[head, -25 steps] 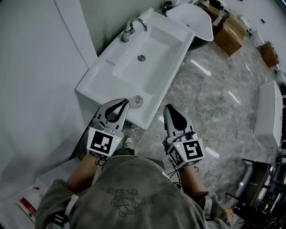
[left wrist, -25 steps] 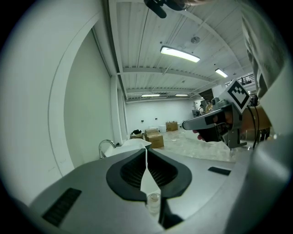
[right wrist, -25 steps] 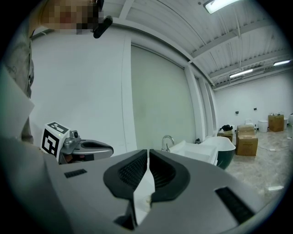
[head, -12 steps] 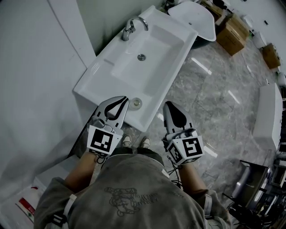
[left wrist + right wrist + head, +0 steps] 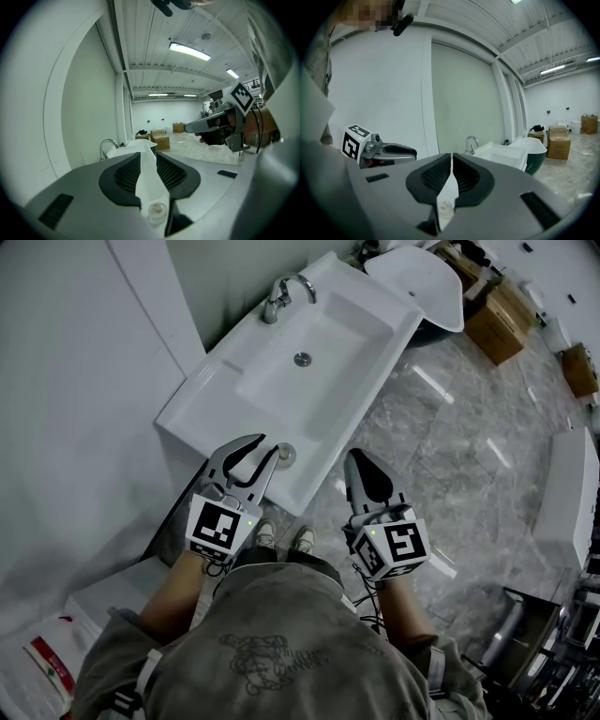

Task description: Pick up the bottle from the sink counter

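Closer now, the left gripper (image 5: 266,452) nears the bottle (image 5: 285,452) at mid-frame — jaws narrowly opening to straddle it; the right gripper (image 5: 360,461) hangs closed, empty.

Both forearms (image 5: 178,596) reach forward, side by side. The left gripper (image 5: 266,448) points ahead, its jaws opening with only a narrow gap between them. The right gripper (image 5: 359,458) is level beside it, jaws apparently closed together.

Head view looks steeply down; both gripper views face the sink (image 5: 216,395).
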Motion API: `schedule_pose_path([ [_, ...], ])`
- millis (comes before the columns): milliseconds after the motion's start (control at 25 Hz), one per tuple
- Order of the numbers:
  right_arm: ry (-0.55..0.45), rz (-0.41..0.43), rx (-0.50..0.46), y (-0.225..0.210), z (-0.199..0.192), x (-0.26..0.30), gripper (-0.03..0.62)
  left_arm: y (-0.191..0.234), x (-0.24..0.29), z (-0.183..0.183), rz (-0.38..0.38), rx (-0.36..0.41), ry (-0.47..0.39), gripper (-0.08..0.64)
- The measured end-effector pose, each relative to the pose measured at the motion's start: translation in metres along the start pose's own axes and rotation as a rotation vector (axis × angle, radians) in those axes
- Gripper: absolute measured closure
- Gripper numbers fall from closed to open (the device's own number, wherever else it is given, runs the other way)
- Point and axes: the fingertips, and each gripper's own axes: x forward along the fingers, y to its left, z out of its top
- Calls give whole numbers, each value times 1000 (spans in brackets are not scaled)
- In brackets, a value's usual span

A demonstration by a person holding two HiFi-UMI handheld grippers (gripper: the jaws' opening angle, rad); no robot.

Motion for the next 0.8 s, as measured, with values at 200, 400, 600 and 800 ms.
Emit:
schedule_pose_path([
  [200, 25, 9, 1, -6, -9, -1, 557, -8, 19, -11, -27, 17, 33, 350],
  [400, 36, 14, -5, -9, -16, 4, 557, -11, 41, -40, -9, 26, 87, 245],
  [600, 42, 14, 2, -14, -24, 10, 557, -22, 66, -79, -31, 33, 144, 230],
  [800, 62, 15, 22, -21, -38, 18, 557, -30, 94, -125, -28, 15, 216, 224],
])
